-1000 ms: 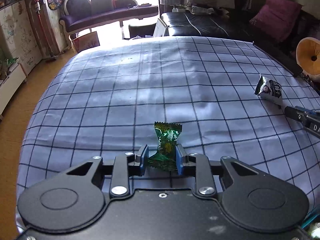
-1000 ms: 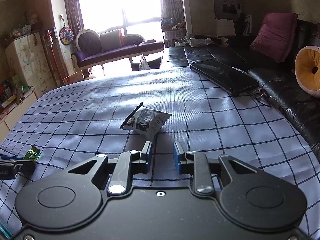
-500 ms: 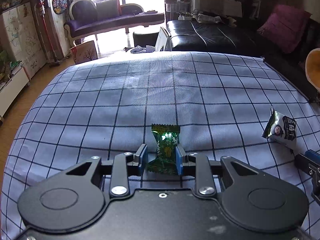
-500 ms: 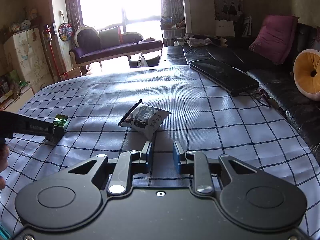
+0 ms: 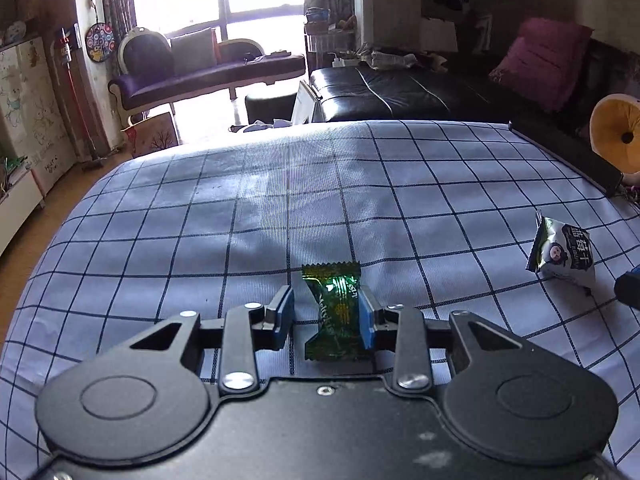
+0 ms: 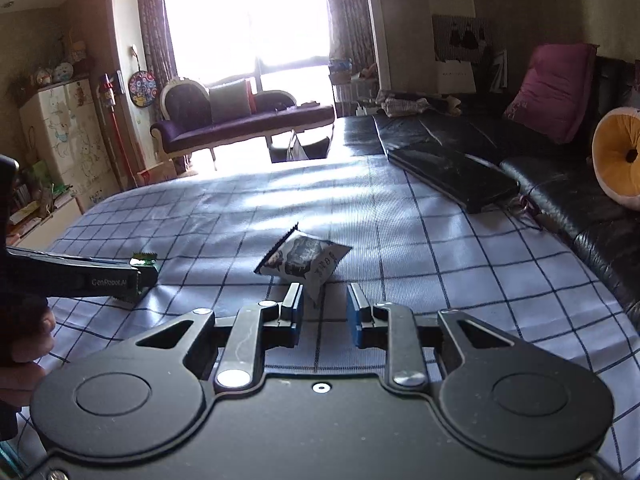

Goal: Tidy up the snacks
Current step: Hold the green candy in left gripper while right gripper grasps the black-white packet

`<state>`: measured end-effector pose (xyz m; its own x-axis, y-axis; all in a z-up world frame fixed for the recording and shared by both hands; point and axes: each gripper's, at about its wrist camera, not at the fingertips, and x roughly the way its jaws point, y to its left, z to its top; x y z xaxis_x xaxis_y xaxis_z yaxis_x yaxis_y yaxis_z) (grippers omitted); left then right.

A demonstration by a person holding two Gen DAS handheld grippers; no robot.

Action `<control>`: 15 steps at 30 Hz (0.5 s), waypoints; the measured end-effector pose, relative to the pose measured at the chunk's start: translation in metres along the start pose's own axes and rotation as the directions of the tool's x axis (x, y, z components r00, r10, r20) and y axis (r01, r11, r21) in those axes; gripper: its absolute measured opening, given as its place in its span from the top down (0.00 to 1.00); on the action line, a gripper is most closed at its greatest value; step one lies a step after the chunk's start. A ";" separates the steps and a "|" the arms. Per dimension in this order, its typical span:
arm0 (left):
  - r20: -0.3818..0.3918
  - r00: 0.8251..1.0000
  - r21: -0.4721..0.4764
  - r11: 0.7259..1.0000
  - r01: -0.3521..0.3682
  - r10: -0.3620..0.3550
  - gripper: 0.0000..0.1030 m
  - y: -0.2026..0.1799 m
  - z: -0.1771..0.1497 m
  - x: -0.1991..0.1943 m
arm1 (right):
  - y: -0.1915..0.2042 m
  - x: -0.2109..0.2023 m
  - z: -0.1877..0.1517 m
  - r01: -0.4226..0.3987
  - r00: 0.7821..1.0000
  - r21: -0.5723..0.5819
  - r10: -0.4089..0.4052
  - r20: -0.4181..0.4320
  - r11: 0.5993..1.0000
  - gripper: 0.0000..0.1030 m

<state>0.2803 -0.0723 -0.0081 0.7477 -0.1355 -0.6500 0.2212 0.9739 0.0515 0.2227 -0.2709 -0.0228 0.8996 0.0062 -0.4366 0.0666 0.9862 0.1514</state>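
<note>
Green foil is what I see first: a small green foil-wrapped candy with crimped ends stands between the blue pads of my left gripper. Those jaws have just been opening; the left pad now stands clear of the wrapper with a gap of cloth showing, while the right pad lies against the candy's side, so I read it as no longer pinched. The candy sits low over the pale blue tablecloth with a dark grid pattern, though I cannot tell whether its bottom edge rests on the cloth. From my right wrist camera the same left gripper reaches in from the left edge, the candy's green tip poking out above its black finger, and part of a hand shows behind it. My right gripper hovers with its jaws a little apart and nothing between them; the silver and black snack pouch with a cartoon face lies on the cloth just beyond its pads, one corner dipping toward the left pad. In the left view that pouch sits well to the right of the candy. Past the table edge a black leather sofa carries a magenta cushion and a round yellow cushion.
</note>
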 end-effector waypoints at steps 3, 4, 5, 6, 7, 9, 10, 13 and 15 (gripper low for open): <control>-0.005 1.000 0.017 1.000 -0.008 0.008 0.67 -0.002 0.001 0.001 | 0.002 -0.002 0.010 -0.011 0.998 -0.018 0.012 0.055 1.000 0.65; -0.007 1.000 0.018 1.000 -0.009 0.009 0.67 -0.002 0.001 0.001 | 0.002 0.002 0.015 -0.012 0.999 -0.011 0.013 0.046 1.000 0.65; -0.009 1.000 0.017 1.000 -0.008 0.009 0.67 -0.001 0.002 0.001 | 0.001 0.010 0.021 -0.012 1.000 0.005 0.012 0.024 1.000 0.65; -0.012 1.000 0.016 1.000 -0.006 0.007 0.67 0.000 0.002 0.001 | -0.001 0.017 0.026 -0.016 1.000 0.020 0.016 0.010 1.000 0.65; -0.014 1.000 0.014 1.000 -0.004 0.004 0.67 0.000 0.004 0.001 | -0.003 0.025 0.031 -0.014 1.000 0.033 0.014 -0.002 0.999 0.65; -0.021 1.000 0.012 1.000 0.002 -0.002 0.67 0.002 0.005 0.002 | -0.007 0.043 0.039 0.027 0.999 0.049 -0.025 -0.039 0.998 0.65; -0.026 1.000 0.009 1.000 0.004 -0.003 0.67 0.002 0.006 0.002 | -0.008 0.050 0.042 0.041 0.998 0.056 -0.038 -0.057 0.998 0.65; -0.049 0.999 -0.001 1.000 0.007 -0.007 0.67 0.005 0.011 0.005 | -0.016 0.060 0.044 0.048 0.993 0.107 -0.036 -0.108 0.993 0.65; -0.068 0.998 -0.006 1.000 0.008 -0.009 0.67 0.006 0.015 0.007 | -0.017 0.057 0.045 0.022 0.991 0.128 -0.005 -0.131 0.992 0.64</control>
<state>0.2961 -0.0703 -0.0006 0.7012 -0.1312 -0.7007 0.2240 0.9737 0.0419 0.2927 -0.2950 -0.0103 0.8352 0.0230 -0.5494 0.1406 0.9569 0.2539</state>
